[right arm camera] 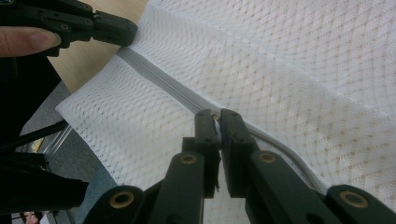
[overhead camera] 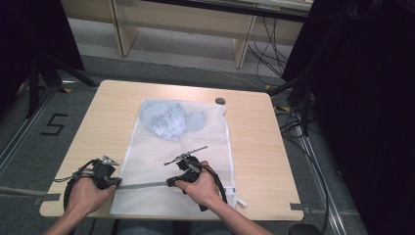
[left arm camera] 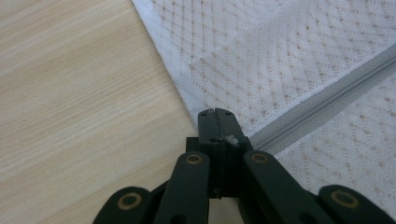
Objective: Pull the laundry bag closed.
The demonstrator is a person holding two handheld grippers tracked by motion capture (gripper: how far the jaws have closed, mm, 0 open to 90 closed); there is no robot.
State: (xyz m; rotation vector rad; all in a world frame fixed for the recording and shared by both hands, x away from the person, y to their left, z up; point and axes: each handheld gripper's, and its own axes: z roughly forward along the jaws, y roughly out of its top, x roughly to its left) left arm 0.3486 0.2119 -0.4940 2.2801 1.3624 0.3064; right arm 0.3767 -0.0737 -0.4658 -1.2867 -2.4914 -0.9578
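Item: white mesh laundry bag (overhead camera: 161, 161), lying flat on your surface (overhead camera: 254, 147), running from just short of the far edge down to the near edge, a little left of centre. Contents: pale blue-grey clothing (overhead camera: 169, 120) bunched inside the bag's far end. A grey zipper (overhead camera: 142, 185) runs across the bag close to the near edge.

Your left tool (overhead camera: 116, 183): at the bag's left edge near the near-left corner of the surface. In the left gripper view its jaws are pressed together on the mesh edge (left arm camera: 196, 105) right where the zipper (left arm camera: 322, 100) ends, with a scrap of white fabric showing between them.

Your right tool (overhead camera: 170, 183): over the middle of the bag's near end, on the zipper line. In the right gripper view the jaws stand nearly together, pinching a small pale piece on the zipper (right arm camera: 159, 81); whether it is the pull tab cannot be told. Your left tool (right arm camera: 114, 29) shows at the zipper's other end.

Also present: a small dark round object (overhead camera: 220, 101) by the far edge, just beside the bag's far-right corner.
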